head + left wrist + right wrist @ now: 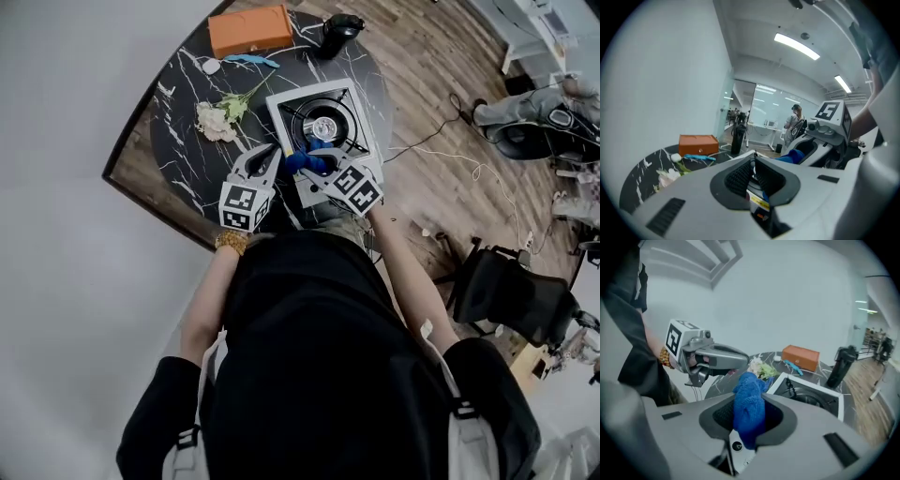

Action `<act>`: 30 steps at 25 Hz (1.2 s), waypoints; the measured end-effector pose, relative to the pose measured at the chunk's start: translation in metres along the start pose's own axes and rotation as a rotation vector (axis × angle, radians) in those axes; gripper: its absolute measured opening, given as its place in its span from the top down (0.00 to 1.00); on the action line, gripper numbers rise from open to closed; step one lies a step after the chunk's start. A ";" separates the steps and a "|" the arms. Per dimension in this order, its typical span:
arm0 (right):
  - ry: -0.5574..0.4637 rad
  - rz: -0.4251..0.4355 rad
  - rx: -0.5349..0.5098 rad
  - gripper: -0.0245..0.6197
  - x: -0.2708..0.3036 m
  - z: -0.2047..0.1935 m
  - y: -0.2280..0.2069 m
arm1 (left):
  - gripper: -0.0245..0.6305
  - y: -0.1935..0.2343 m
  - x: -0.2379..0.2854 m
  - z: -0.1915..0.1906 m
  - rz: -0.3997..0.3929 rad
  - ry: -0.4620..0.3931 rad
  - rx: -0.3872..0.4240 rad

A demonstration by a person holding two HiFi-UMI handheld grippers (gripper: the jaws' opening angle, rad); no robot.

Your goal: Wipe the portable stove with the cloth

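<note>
Right hand-held gripper (749, 401) clamped on fuzzy blue cloth (750, 416). Left hand-held gripper (753, 160) jaws together, empty. Square white stove (283, 101) by the right edge of the marbled black bench (178, 103).

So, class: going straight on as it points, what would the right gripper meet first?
Likely the near corner of the white-framed black portable stove, just beyond the blue fluffy cloth it holds; depth is unclear.
</note>
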State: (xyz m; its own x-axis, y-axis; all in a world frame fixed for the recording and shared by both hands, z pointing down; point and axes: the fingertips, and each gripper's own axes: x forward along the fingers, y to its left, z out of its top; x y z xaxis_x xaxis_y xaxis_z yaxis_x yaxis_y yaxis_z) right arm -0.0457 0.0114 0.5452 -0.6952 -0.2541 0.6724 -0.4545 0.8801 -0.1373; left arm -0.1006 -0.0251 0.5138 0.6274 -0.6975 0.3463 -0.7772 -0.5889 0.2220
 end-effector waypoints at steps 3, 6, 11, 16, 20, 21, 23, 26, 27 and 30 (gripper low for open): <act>-0.207 -0.185 0.023 0.84 -0.045 0.031 -0.018 | 0.91 -0.006 -0.014 0.044 0.019 -0.130 0.084; -0.416 -0.412 0.006 0.84 -0.090 0.063 -0.030 | 0.91 -0.022 -0.025 0.084 0.043 -0.227 0.174; -0.587 -0.660 -0.014 0.84 -0.128 0.101 -0.034 | 0.91 -0.046 -0.030 0.139 0.055 -0.373 0.243; -0.653 -0.709 0.001 0.84 -0.134 0.122 -0.024 | 0.91 -0.050 -0.041 0.141 0.120 -0.422 0.264; -0.643 -0.686 -0.016 0.84 -0.127 0.125 -0.014 | 0.92 -0.045 -0.047 0.133 0.160 -0.409 0.287; -0.635 -0.682 -0.026 0.84 -0.124 0.125 -0.012 | 0.92 -0.043 -0.048 0.133 0.167 -0.409 0.291; -0.617 -0.676 -0.047 0.85 -0.118 0.126 -0.010 | 0.92 -0.040 -0.048 0.131 0.178 -0.393 0.287; -0.590 -0.668 -0.058 0.85 -0.110 0.127 -0.007 | 0.92 -0.038 -0.050 0.129 0.184 -0.393 0.290; -0.582 -0.664 -0.060 0.86 -0.107 0.127 -0.006 | 0.92 -0.038 -0.050 0.128 0.184 -0.398 0.296; -0.561 -0.656 -0.072 0.87 -0.101 0.126 -0.005 | 0.92 -0.034 -0.047 0.126 0.186 -0.387 0.275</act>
State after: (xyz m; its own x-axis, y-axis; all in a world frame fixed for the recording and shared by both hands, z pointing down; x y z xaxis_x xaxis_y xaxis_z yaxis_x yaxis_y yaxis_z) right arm -0.0434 -0.0179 0.3862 -0.4856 -0.8632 0.1383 -0.8369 0.5048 0.2119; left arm -0.0979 -0.0239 0.3753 0.4924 -0.8702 -0.0173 -0.8683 -0.4899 -0.0776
